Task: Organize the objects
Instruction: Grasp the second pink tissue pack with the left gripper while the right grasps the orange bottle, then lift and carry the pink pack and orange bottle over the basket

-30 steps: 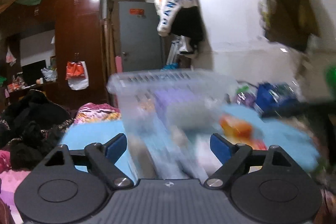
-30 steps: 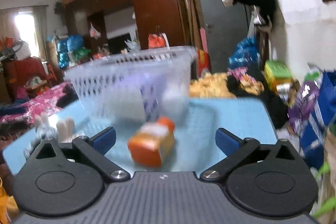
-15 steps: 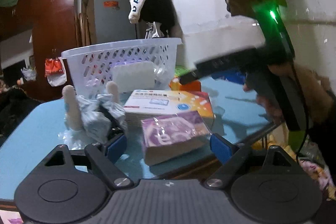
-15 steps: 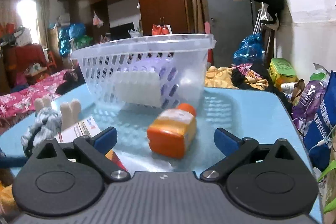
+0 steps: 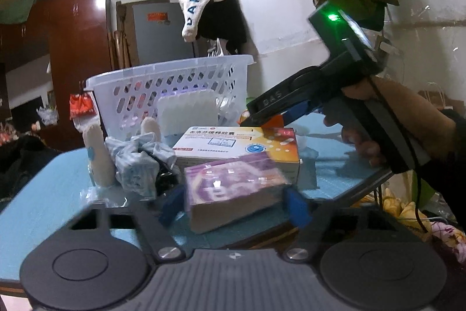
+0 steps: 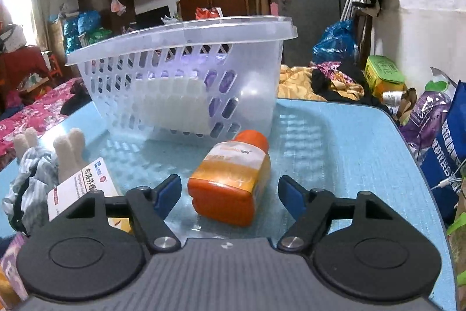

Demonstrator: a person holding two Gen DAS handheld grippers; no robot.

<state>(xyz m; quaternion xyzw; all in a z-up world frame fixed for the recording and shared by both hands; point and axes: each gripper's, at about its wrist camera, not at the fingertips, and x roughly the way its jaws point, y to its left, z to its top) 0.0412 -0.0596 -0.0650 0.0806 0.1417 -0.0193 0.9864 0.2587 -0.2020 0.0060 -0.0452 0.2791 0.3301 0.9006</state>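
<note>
A purple tissue pack (image 5: 236, 188) lies on the blue table between the open fingers of my left gripper (image 5: 234, 201), with small gaps at both sides. Behind it lies a white and orange medicine box (image 5: 238, 146). An orange bottle (image 6: 230, 179) lies on its side between the open fingers of my right gripper (image 6: 230, 194), not touched. The white slotted basket (image 6: 180, 72) stands behind it and holds a white block and something purple. The right gripper body also shows in the left wrist view (image 5: 335, 83).
A grey-blue crumpled cloth (image 5: 139, 165) and white plush feet (image 5: 99, 156) lie left of the boxes. The table's right edge (image 6: 419, 165) has bags beyond it. Clothes hang on the wall (image 5: 209, 10).
Both grippers have moved in low over the table. The left now brackets the purple pack and its fingers have narrowed. The right has come closer around the orange bottle.
</note>
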